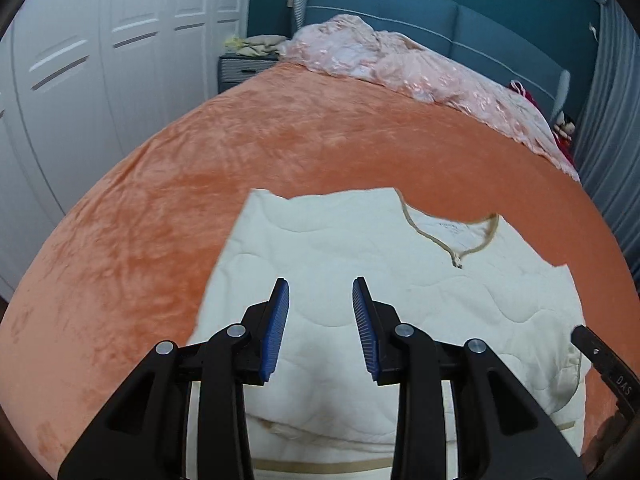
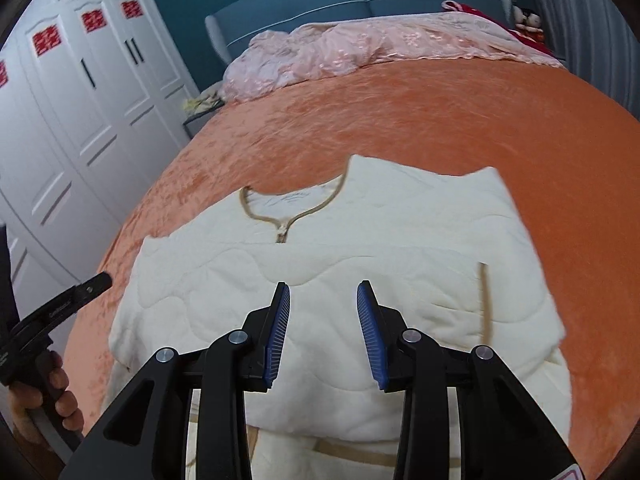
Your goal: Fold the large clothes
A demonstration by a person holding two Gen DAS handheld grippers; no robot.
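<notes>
A cream quilted garment [image 1: 340,240] [image 2: 400,220] lies on the orange bed cover [image 1: 280,140] [image 2: 400,112], its sides folded in and its lower part doubled up toward me. Its tan-trimmed neckline [image 1: 452,248] [image 2: 282,232] points toward the headboard. My left gripper [image 1: 321,284] hovers over the garment's left half, open, nothing between its blue pads. My right gripper [image 2: 323,286] hovers over the right half, also open and empty. In the right wrist view the left gripper [image 2: 60,308] shows at the left edge, held by a hand [image 2: 44,392].
A crumpled pink quilt [image 1: 400,64] [image 2: 360,48] lies at the head of the bed against a blue headboard [image 1: 440,16]. White wardrobe doors [image 1: 100,60] [image 2: 80,100] stand left of the bed, with a nightstand [image 1: 244,68] beside it. A grey curtain [image 1: 612,120] hangs on the right.
</notes>
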